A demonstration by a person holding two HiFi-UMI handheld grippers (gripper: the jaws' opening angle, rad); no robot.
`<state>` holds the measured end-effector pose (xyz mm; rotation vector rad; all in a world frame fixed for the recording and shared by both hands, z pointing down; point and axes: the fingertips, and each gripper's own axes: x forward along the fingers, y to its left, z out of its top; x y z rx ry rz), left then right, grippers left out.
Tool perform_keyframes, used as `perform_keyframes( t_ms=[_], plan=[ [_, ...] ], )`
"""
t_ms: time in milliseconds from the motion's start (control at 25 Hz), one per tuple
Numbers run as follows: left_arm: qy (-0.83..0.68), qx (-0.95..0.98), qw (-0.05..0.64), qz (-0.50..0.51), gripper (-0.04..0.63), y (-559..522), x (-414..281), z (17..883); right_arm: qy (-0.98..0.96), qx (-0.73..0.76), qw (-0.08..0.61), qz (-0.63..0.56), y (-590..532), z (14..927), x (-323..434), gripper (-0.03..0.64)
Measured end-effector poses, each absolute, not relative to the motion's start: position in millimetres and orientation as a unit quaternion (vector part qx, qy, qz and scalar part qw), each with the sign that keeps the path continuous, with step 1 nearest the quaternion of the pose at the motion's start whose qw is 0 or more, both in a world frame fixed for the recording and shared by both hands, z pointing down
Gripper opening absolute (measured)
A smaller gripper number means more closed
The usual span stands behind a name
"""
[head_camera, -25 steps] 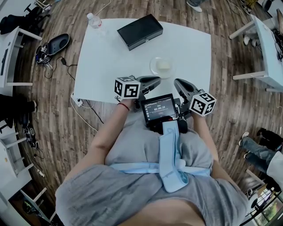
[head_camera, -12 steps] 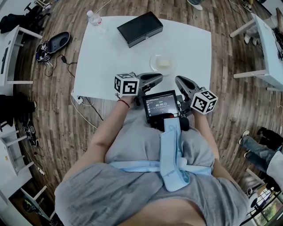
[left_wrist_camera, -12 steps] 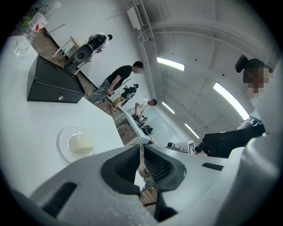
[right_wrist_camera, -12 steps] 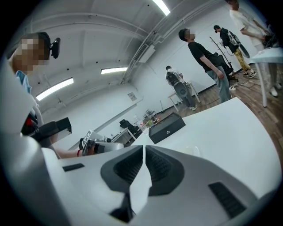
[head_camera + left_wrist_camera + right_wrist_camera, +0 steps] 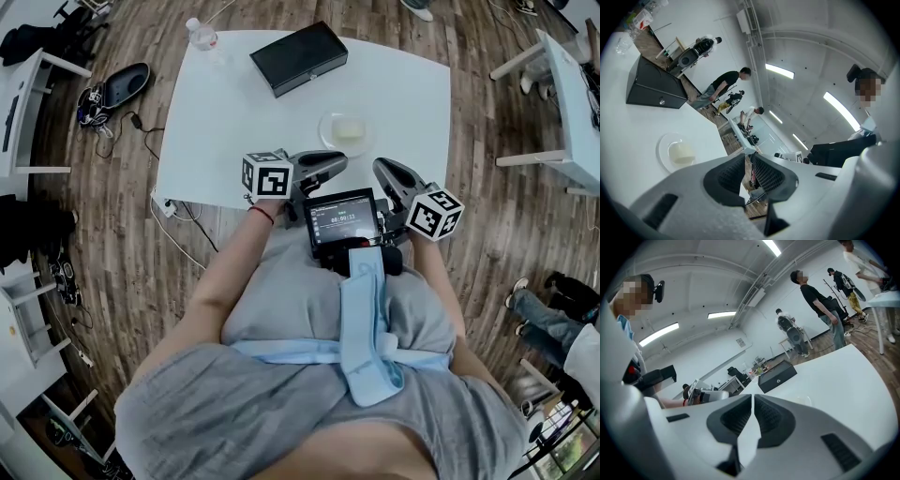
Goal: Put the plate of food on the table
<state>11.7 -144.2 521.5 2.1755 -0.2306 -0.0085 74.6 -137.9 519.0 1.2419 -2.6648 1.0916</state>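
**Both grippers held empty at the near table edge; plate of food resting on the table**

Lowest in the head view is the person's grey-shirted torso (image 5: 309,375), crossed by a pale blue strap (image 5: 361,328). Just above it, at frame centre, a small screen device (image 5: 342,220) sits between the two hands.

The left gripper (image 5: 336,163) lies left of the screen and the right gripper (image 5: 380,169) lies right of it. Both are over the near edge of the white table (image 5: 234,122). In the left gripper view, the left gripper (image 5: 747,161) has its ribbed pads drawn to a thin slit with nothing between them. The right gripper view shows the right gripper (image 5: 753,401) likewise narrowed to a slit and empty.

Just beyond the jaw tips, right of centre on the table, stands the plate (image 5: 345,131). It is clear, carries a pale block of food and is apart from both grippers. In the left gripper view the plate (image 5: 677,152) appears at lower left, flat on the tabletop.

Farther back, a black box (image 5: 298,58) lies near the far edge. A water bottle (image 5: 201,39) stands at the far left corner.

Dark shoes (image 5: 117,92) lie on the wooden floor (image 5: 122,216) at upper left.
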Motion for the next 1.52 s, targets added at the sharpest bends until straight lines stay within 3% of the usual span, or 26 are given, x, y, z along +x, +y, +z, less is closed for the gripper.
perform_keyframes(
  t_ms=[1520],
  plan=[
    [-0.114,0.873,0.475,-0.004,0.041,-152.4,9.0,526.0,-0.848,0.394,0.021,0.354,-140.4,521.3,74.6,0.032]
  ],
)
